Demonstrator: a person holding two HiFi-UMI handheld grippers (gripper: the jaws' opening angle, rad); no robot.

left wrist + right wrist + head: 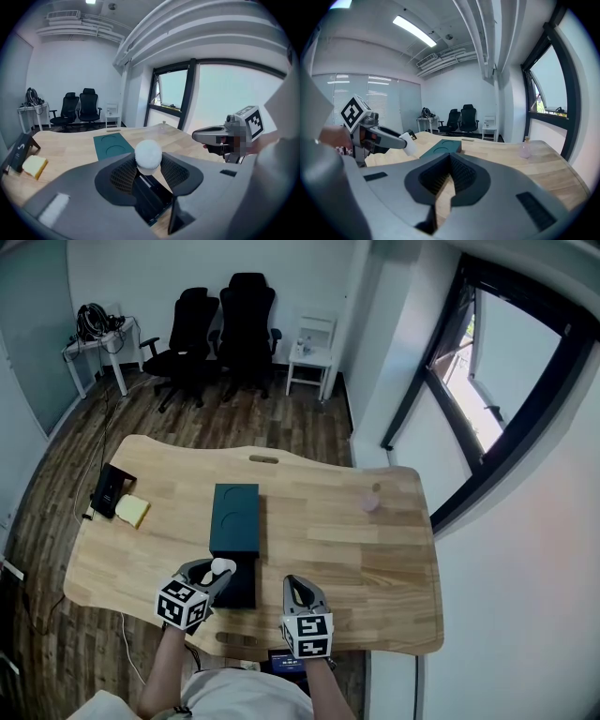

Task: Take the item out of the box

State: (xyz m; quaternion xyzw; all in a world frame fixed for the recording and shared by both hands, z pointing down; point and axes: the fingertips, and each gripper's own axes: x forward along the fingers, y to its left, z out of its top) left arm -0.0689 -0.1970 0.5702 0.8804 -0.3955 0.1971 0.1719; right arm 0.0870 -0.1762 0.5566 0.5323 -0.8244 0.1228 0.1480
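Note:
My left gripper (217,576) is shut on a small white round item (222,566), held just above the open dark box (240,591) near the table's front edge. In the left gripper view the white item (148,155) sits pinched between the ribbed pads (123,176), and the box's dark inside (151,199) shows below. The teal lid (234,517) lies flat just beyond the box. To the right of the box my right gripper (302,594) is shut with nothing in it; its pads (458,174) meet at the tips.
A black stand (111,489) and a yellow sponge (132,511) lie at the table's left edge. A small pink bottle (371,502) stands at the far right. Office chairs (220,334) and a window (487,381) are beyond the table.

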